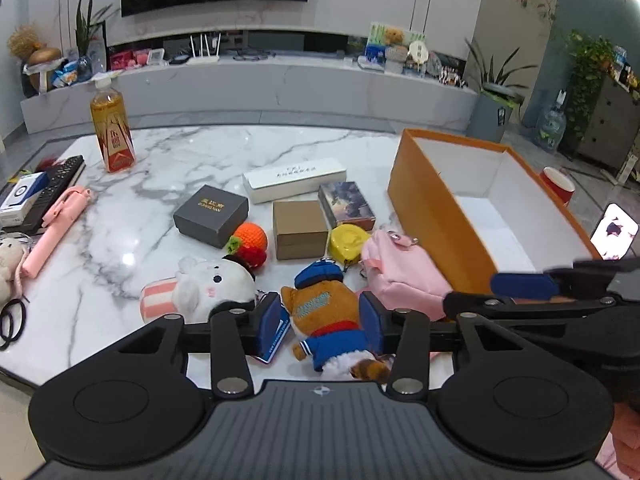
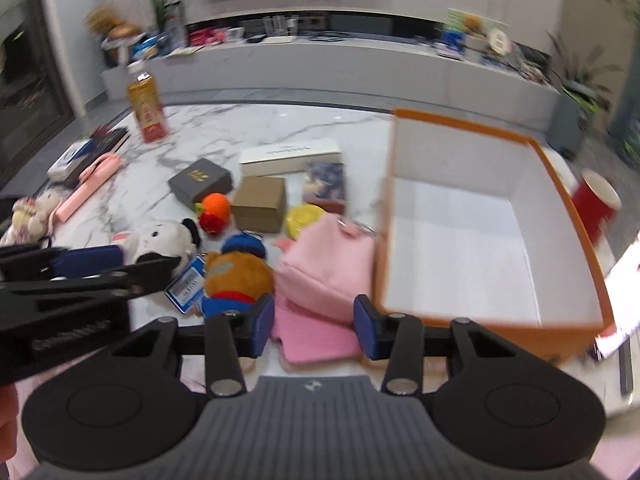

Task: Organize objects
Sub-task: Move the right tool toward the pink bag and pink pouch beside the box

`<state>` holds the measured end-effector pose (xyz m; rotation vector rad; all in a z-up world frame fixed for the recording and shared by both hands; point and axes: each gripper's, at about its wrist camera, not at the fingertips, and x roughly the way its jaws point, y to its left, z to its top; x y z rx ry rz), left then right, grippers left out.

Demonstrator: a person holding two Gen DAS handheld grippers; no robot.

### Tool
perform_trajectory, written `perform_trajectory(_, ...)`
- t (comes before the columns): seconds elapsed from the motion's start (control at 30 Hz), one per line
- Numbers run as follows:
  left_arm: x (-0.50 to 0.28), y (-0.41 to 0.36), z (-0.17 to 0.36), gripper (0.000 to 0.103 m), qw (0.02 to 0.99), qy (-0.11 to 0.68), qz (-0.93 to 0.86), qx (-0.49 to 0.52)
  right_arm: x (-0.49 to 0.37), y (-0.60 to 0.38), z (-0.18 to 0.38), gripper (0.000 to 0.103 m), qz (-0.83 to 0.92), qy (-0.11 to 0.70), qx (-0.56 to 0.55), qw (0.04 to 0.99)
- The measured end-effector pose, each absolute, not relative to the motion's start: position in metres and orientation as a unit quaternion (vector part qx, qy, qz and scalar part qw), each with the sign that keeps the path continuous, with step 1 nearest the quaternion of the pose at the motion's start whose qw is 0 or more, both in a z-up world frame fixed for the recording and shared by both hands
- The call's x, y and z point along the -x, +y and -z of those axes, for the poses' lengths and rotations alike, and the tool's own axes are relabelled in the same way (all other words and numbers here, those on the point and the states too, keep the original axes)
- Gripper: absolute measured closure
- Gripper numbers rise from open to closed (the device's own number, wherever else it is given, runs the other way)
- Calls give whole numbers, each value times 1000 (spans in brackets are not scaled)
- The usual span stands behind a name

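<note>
An open orange box point(image 1: 432, 208) with a white inside stands at the right of the marble table point(image 1: 168, 152); it also shows in the right wrist view point(image 2: 568, 200). My left gripper point(image 1: 325, 325) is open, its pads on either side of a brown plush dog in a blue outfit point(image 1: 324, 304), apart from it. My right gripper point(image 2: 314, 330) is open over a pink pouch point(image 2: 328, 268), beside the box's near wall. The plush dog point(image 2: 236, 276) lies left of the pouch.
On the table lie a white plush point(image 1: 212, 284), an orange knitted ball point(image 1: 250, 238), a yellow tape measure point(image 1: 348, 240), a brown box point(image 1: 298, 228), a dark grey box point(image 1: 210, 214), a white long box point(image 1: 294, 178), a tea bottle point(image 1: 112, 128), a red cup point(image 1: 558, 184).
</note>
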<state>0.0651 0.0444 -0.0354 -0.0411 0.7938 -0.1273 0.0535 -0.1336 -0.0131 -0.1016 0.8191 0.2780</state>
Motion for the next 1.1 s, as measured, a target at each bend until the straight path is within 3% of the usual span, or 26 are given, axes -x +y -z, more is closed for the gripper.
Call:
perform_trajectory(0.33,-109,59,57,56,902,425,68,29,-117,-86,47,57,-159,429,174,872)
perform_trajectory(0.5,-122,57,66,56,896,433,91,30,-135,-74,65,49,-163,443,213,855)
perform_trajectory(0.63,-127,57,71,56,892,441,95,30,-142,-67,78,33,-160,442,237,850)
perform_trajectory(0.77,-125,62,74,56,890,447,90,32,-144,-61,90,31,-156,448,258,842)
perform_trajectory(0.83,-123,65,74,57,890,447,84,32,-140,-55,98,32,-144,438,294,838)
perform_trajectory(0.87,-122,66,73,57,890,448,83,33,-139,-53,100,47,-145,435,298,837)
perform_trajectory(0.9,-121,67,73,57,889,448,83,34,-139,-54,101,50,-154,450,283,833)
perform_trajectory(1.1,-108,74,67,57,891,446,73,34,-138,-66,91,59,-144,474,196,846)
